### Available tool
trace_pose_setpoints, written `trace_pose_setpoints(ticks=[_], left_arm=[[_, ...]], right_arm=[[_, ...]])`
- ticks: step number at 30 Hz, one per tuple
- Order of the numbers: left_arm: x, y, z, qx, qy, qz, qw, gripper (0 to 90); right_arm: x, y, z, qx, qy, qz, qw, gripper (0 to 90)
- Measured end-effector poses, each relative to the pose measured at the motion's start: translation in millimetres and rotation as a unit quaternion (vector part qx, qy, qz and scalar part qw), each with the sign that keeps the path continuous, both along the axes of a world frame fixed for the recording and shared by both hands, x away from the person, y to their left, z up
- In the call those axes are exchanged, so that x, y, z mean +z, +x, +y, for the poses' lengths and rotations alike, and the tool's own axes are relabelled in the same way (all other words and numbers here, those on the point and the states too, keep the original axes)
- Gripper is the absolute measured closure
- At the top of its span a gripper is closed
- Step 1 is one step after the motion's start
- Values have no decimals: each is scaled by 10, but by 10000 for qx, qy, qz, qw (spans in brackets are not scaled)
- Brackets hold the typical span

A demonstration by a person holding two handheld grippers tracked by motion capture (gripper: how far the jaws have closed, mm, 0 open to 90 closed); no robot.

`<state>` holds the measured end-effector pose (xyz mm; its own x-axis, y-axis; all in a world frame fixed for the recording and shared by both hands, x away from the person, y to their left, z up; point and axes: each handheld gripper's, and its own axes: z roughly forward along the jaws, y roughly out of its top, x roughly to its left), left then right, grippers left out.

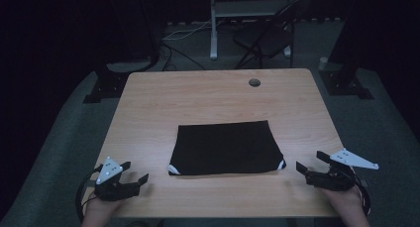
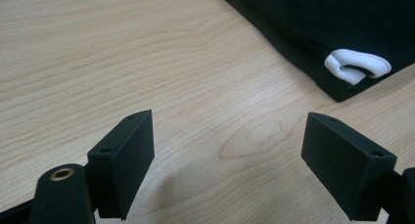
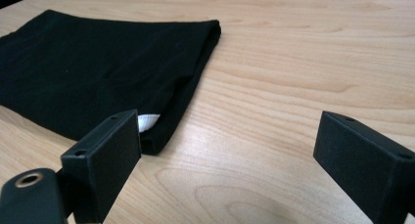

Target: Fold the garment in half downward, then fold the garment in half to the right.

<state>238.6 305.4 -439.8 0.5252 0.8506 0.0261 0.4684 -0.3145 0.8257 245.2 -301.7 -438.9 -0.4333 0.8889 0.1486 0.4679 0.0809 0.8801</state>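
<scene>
1. Desk (image 1: 208, 95) first: wooden top, and the cloth (image 1: 225, 146) lies flat mid-desk, a bit toward my side.
2. Cloth is black, folded into a neat rectangle, with white trim (image 2: 356, 66) poking out at both near corners.
3. My left tongs (image 1: 134, 171) sit off its near-left corner, spread, nothing in them, well apart from the fabric.
4. Right tongs (image 1: 310, 160) are the same off the near-right corner: spread and empty.
5. My guess for doing it right: come in low and level, catch every layer at each corner, pinch both together so the fold doesn't slide.
</scene>
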Motion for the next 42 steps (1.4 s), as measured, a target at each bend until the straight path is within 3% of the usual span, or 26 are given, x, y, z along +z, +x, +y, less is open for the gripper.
trace_pose_setpoints(ticks=[10, 14, 18, 26, 30, 34, 36, 40, 42], left_arm=[[4, 46, -8, -87, -37, 94, 9999, 198], [20, 93, -105, -253, 11, 102, 9996, 198], [72, 186, -259, -496, 0, 92, 9987, 198], [151, 362, -522, -832, 62, 109, 9965, 198], [199, 537, -641, -971, -72, 191, 9951, 198], [186, 641, -718, -970, -75, 249, 9949, 198], [188, 718, -780, -1000, -87, 264, 9946, 198], [188, 785, -815, -996, -41, 314, 9945, 198], [183, 829, -834, -981, 60, 347, 9946, 198]], right_arm=[[25, -14, -15, 56, 58, -81, 9999, 101], [97, 9, 62, 293, 76, -215, 9993, 101], [158, 106, 281, 599, -174, -238, 9978, 101], [180, 265, 604, 938, -397, -240, 9945, 101], [214, 341, 893, 1230, -541, -208, 9907, 101], [241, 387, 1058, 1388, -688, -158, 9878, 101], [267, 416, 1184, 1537, -637, -178, 9859, 101], [256, 438, 1268, 1620, -591, -150, 9849, 101], [236, 453, 1380, 1702, -702, -138, 9828, 101]])
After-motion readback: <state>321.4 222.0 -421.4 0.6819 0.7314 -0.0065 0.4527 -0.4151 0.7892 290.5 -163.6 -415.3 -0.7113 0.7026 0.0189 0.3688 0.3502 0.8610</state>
